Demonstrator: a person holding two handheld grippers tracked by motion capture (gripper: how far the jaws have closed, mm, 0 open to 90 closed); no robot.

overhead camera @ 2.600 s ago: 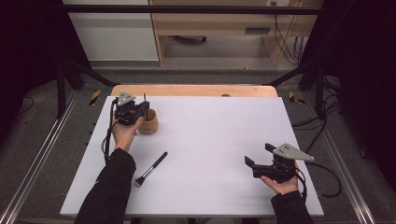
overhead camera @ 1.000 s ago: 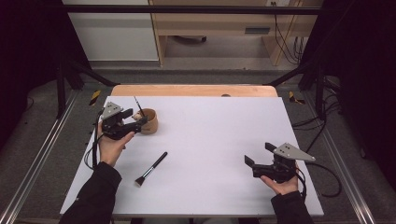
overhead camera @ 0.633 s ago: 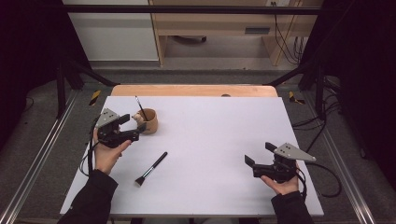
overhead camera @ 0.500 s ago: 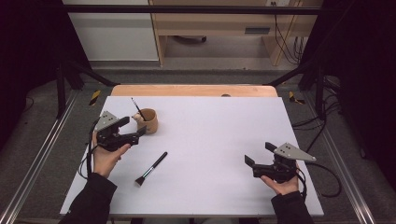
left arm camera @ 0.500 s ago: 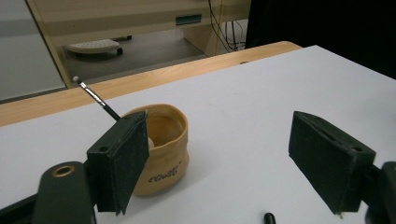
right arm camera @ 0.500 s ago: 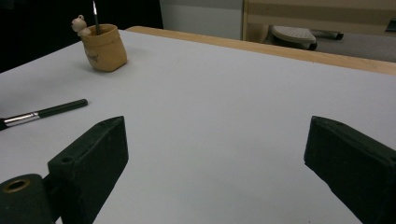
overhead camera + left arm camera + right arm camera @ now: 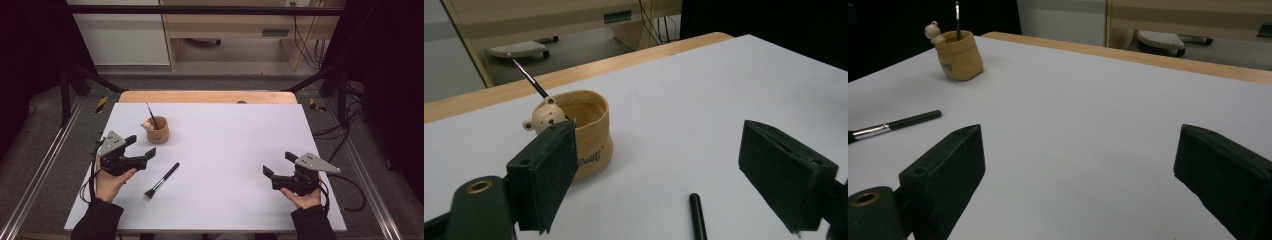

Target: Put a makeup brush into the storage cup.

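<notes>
Lying loose on the white bench (image 7: pixel 240 150) just beside the empty, wide-apart left tongs (image 7: pixel 139 151): slim black-handled makeup brush (image 7: pixel 161 181), probably light, stiff, roll-prone; gripping mid-handle advisable; right tongs (image 7: pixel 278 165) likewise gaping, well apart.

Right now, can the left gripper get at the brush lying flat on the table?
Probably yes. The left gripper has open, empty jaws, and the brush lies just beside it on bare table, with the cup behind, out of the way.

Lab recording bay.
White tabletop (image 7: pixel 240 150) framed by metal rails (image 7: pixel 35 172), black curtains on both sides, cables (image 7: pixel 305 40) and a wooden bench (image 7: pixel 225 25) beyond it.
</notes>
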